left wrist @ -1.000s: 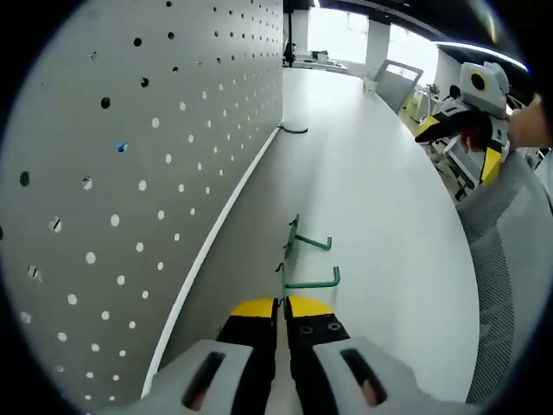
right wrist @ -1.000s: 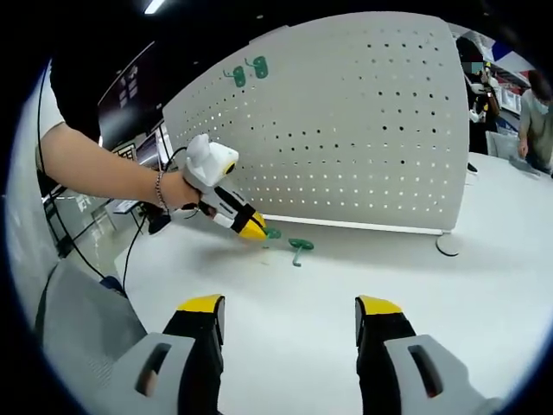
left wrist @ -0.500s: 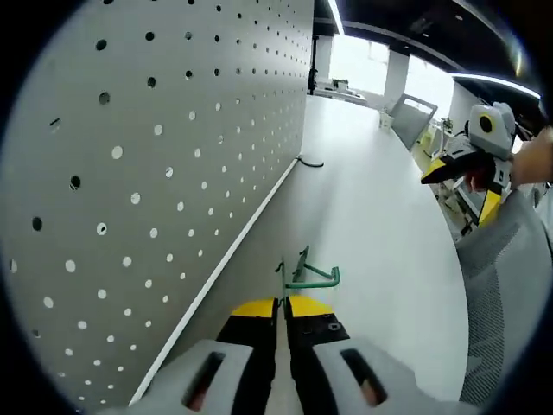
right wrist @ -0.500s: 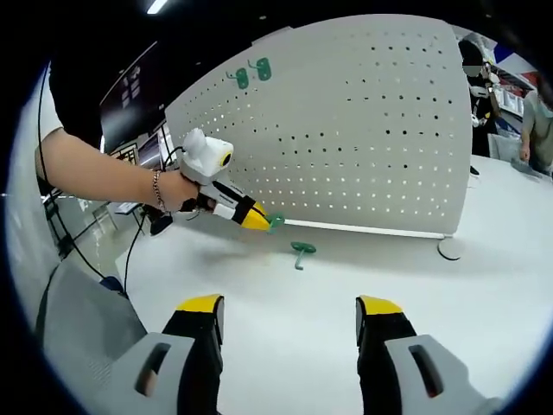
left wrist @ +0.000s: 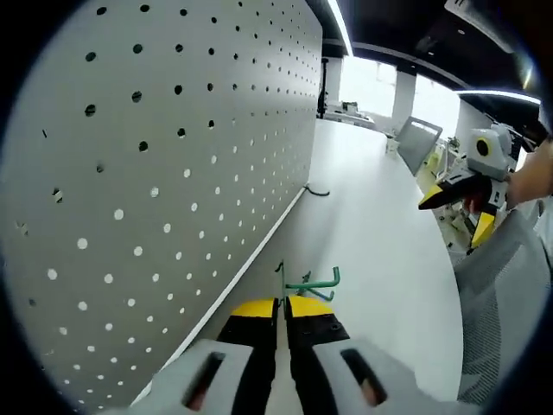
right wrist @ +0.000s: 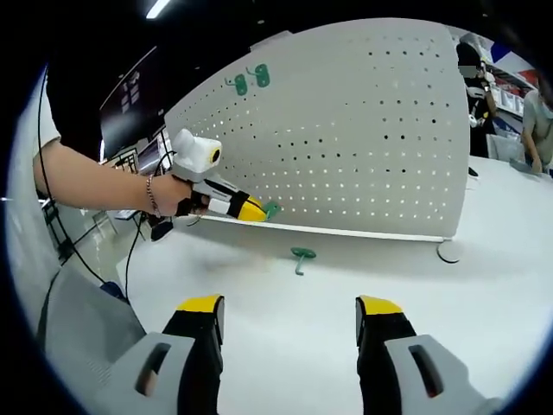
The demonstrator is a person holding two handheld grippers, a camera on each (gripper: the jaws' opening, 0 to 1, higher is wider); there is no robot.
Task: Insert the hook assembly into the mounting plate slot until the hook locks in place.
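Left gripper (left wrist: 286, 304): the jaws are pressed together on a green hook (left wrist: 308, 283), which they pinch at its near end. In the left gripper view the hook projects forward past the yellow jaw tips, with its upturned end pointing away from the pegboard (left wrist: 173, 173). The hook is held above the white table (left wrist: 380, 251), close to the lower part of the pegboard face but not seated in any hole.

In the right gripper view, the left gripper (right wrist: 257, 209) is seen from the side, held in a hand (right wrist: 168, 194), with the hook (right wrist: 271, 209) at its tip just in front of the pegboard (right wrist: 363, 138).

Right gripper (right wrist: 289, 313): the jaws are spread wide and hold nothing. The gripper is well apart from the pegboard.

A second green hook (right wrist: 301, 256) lies on the table (right wrist: 449, 311) between the right gripper and the pegboard. Two further green hooks (right wrist: 249, 79) hang near the top left corner of the pegboard.

The pegboard stands upright on the table.
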